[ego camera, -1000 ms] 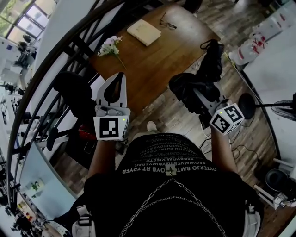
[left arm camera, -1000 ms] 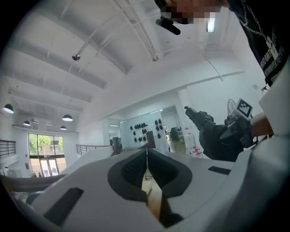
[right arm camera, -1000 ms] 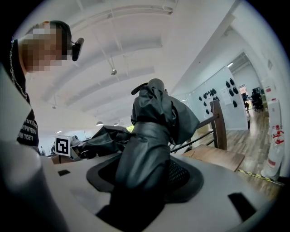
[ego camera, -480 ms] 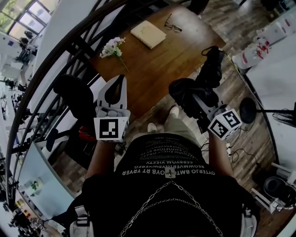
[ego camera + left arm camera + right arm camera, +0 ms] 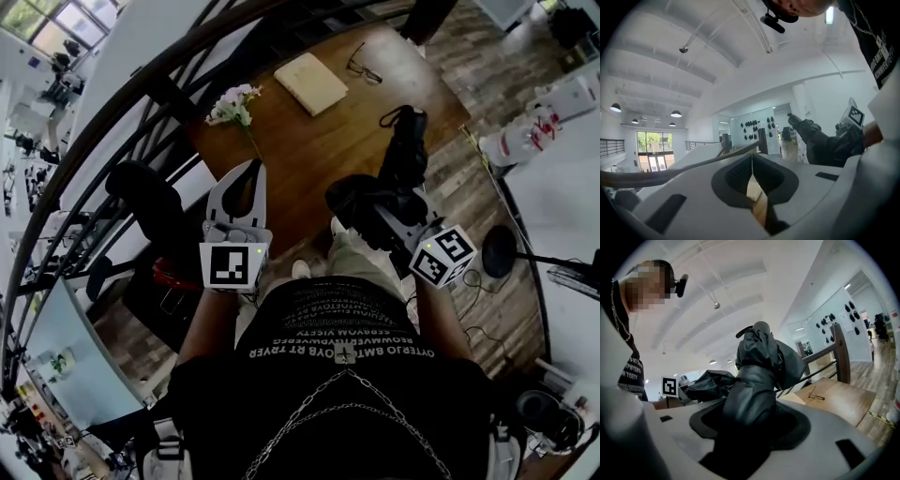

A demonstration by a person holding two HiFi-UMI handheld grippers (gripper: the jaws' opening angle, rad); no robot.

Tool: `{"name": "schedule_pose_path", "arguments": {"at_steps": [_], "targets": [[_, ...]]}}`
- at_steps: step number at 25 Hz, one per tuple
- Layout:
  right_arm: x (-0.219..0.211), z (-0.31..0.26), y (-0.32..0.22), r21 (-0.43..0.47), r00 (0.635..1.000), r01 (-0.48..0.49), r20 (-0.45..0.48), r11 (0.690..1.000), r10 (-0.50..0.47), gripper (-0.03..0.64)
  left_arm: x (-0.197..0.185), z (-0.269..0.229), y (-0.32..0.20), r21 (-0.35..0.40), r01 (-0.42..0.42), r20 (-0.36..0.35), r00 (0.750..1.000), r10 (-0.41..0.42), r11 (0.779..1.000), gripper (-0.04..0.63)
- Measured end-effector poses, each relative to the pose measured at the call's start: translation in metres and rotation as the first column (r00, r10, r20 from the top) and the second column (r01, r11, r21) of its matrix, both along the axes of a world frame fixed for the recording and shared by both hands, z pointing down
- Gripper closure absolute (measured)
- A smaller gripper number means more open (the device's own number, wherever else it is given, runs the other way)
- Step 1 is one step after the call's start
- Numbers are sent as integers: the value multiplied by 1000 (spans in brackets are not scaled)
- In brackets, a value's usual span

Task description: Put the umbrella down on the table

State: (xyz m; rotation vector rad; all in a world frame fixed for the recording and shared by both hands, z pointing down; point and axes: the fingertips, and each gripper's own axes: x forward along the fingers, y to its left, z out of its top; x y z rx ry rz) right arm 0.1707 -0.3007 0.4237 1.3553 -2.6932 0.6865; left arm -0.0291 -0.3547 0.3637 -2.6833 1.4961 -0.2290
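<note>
My right gripper [image 5: 386, 208] [image 5: 754, 420] is shut on a black folded umbrella [image 5: 401, 155] [image 5: 757, 366]. The umbrella sticks out ahead of the jaws, and its strap end hangs over the near right part of the brown wooden table [image 5: 319, 141] [image 5: 843, 401]. Loose black fabric bunches up around the jaws. My left gripper [image 5: 250, 173] [image 5: 752, 161] is shut with nothing in it, to the left of the umbrella, over the table's near left edge. In the left gripper view the umbrella [image 5: 818, 140] shows at the right.
A cream book [image 5: 310, 82], glasses [image 5: 364, 67] [image 5: 816, 394] and a bunch of white flowers [image 5: 234, 105] lie at the table's far side. A dark curved railing [image 5: 141, 103] runs along the left, with a black chair [image 5: 141, 187] below it. A white table [image 5: 562, 178] stands at the right.
Both grippers have moved forward and lower toward the table. The umbrella's end now hangs over the tabletop instead of beside its right edge.
</note>
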Motion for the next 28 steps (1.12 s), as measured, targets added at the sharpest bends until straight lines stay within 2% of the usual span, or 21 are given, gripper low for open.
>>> {"name": "schedule_pose_path", "arguments": {"at_steps": [6, 12, 16, 20, 23, 28], "targets": [[-1, 23, -46, -66, 995, 94, -8, 993, -95, 350, 11, 4, -29, -7, 63, 3, 998, -63, 998, 565], [-13, 52, -85, -118, 982, 184, -28, 976, -188, 350, 1, 21, -50, -51, 138, 20, 990, -137, 989, 565], [-23, 94, -103, -194, 965, 238, -66, 952, -254, 350, -5, 33, -59, -65, 185, 20, 983, -184, 981, 565], [-32, 134, -116, -259, 955, 263, -67, 929, -289, 350, -7, 41, -61, -74, 231, 18, 973, -231, 970, 565], [-40, 167, -117, -313, 942, 290, -75, 905, -328, 350, -13, 45, -56, -95, 278, 4, 960, -279, 956, 565], [-50, 219, -119, -402, 925, 300, -99, 865, -367, 350, -27, 48, -49, -103, 321, 32, 947, -320, 941, 565]]}}
